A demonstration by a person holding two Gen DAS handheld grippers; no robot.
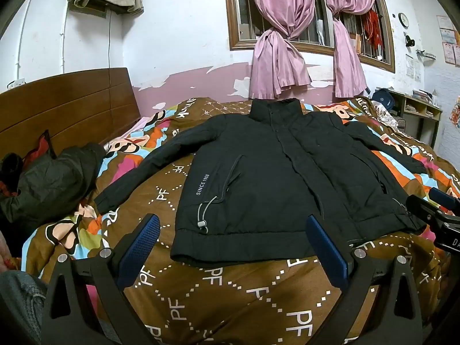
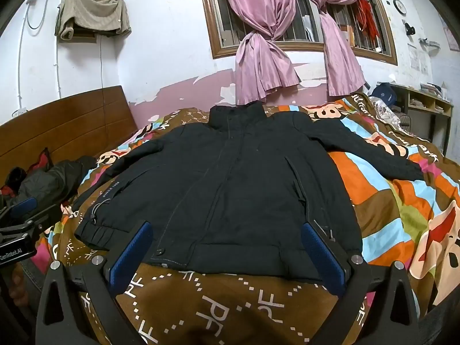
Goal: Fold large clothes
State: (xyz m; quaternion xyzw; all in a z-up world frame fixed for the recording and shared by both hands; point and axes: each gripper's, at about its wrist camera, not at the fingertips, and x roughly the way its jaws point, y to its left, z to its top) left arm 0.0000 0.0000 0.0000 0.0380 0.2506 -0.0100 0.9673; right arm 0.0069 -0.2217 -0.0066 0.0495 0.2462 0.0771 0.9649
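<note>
A black jacket [image 1: 267,178] lies spread flat, front up, on the bed, collar toward the far wall and both sleeves stretched out to the sides. My left gripper [image 1: 233,230] hovers open above its hem on the left half, nothing between the blue pads. In the right wrist view the same jacket [image 2: 238,189] fills the middle, and my right gripper [image 2: 227,238] stands open over the hem's right half, empty as well. Each gripper shows at the edge of the other's view: the right gripper [image 1: 434,215] and the left gripper [image 2: 26,224].
The bed carries a brown patterned quilt [image 1: 230,296] with bright cartoon patches. A dark green garment heap [image 1: 49,184] lies at the left by the wooden headboard [image 1: 66,106]. Pink curtains [image 1: 276,54] hang at the window behind. A shelf [image 1: 417,109] stands far right.
</note>
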